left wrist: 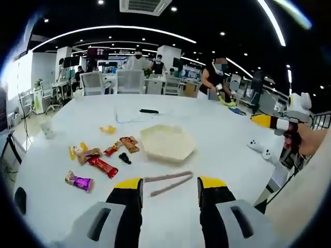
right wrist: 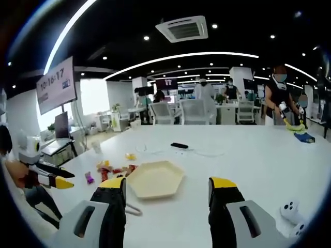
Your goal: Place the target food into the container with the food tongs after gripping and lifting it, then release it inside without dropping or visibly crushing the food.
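Both grippers point(left wrist: 169, 192) point(right wrist: 166, 192) gape wide, empty, above the tongs point(left wrist: 168, 183).

My left jaw hides most of the tongs point(right wrist: 133, 208) in the right gripper view; the snack wrappers point(right wrist: 108, 170) look too small to identify.

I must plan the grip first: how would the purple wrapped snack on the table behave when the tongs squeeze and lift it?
The purple wrapped snack looks small, so probably light. Its shiny wrapper may be slippery and crinkle between the tongs. It lies flat, so rolling seems unlikely.
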Demonstrator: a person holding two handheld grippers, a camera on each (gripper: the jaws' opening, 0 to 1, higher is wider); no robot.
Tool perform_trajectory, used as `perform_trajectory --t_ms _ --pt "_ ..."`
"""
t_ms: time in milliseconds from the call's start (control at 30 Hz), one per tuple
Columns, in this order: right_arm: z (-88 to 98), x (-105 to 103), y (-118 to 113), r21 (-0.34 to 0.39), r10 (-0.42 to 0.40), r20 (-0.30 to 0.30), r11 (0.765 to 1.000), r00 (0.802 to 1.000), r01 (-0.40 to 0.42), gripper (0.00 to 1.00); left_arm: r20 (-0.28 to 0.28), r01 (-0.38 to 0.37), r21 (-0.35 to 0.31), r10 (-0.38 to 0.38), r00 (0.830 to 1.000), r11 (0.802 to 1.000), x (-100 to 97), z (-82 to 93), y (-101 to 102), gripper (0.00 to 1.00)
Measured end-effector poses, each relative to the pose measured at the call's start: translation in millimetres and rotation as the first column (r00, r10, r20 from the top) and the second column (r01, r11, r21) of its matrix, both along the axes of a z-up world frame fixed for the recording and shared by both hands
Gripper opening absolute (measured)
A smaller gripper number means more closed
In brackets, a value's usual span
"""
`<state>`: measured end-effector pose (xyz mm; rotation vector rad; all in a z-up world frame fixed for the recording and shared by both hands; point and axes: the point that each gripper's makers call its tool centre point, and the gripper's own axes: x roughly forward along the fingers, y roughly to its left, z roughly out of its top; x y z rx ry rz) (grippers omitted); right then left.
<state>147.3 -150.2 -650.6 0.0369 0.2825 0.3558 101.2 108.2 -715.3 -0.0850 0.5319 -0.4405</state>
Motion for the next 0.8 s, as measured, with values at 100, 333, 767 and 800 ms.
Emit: perform_trajectory --t_ms 100,333,767,800 --pt "0.5 -0.6 -0.9 -0.002 -0.001 0.001 1.000 1.000 0.001 0.65 -0.016 0.021 0.006 -0.021 1.000 1.000 -2.4 -6.2 -4.0 0.41" --pt "3.8 0.0 -2.4 -0.004 -0.008 0.009 1.000 1.000 0.008 0.65 -0.037 0.015 -0.031 -0.016 0.999 0.999 -2.9 -14.8 -7.0 0.40" --pt "-0.3 -9.0 -2.9 0.003 -0.008 0.001 1.000 1.000 0.008 0.65 -0.072 0.056 0.016 -0.054 0.996 0.998 -8.6 -32.5 -7.4 0.40" --pt "-0.1 -8.9 -3.3 0.001 -0.007 0.002 1.000 1.000 0.007 0.65 -0.075 0.069 0.026 -0.067 0.995 0.997 -9.2 -34.7 -9.4 0.39"
